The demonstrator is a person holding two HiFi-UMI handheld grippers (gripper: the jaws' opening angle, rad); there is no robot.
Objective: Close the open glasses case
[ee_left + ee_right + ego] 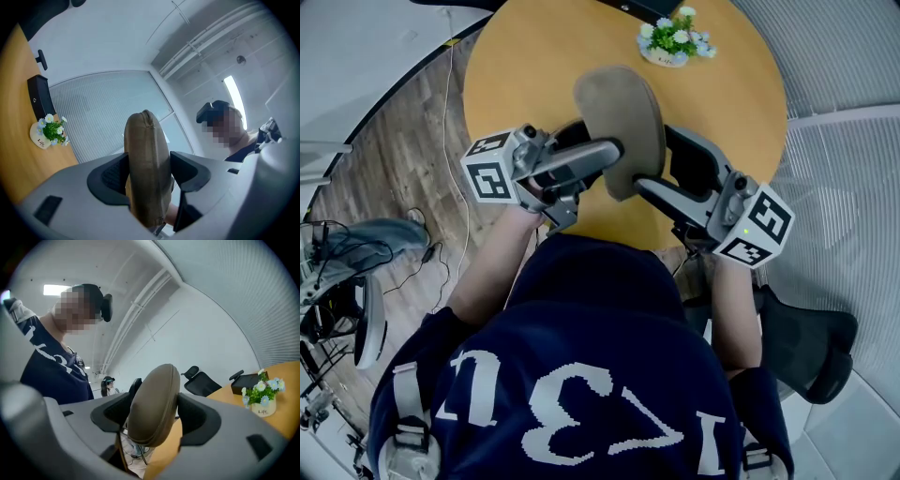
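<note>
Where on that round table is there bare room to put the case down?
The table's left half is bare wood, from its far rim down to the left gripper. A bare stretch also lies between the flower pot and the right gripper. Crowded: the near edge, where both grippers' jaws hold the case, and the far rim round the pot.
</note>
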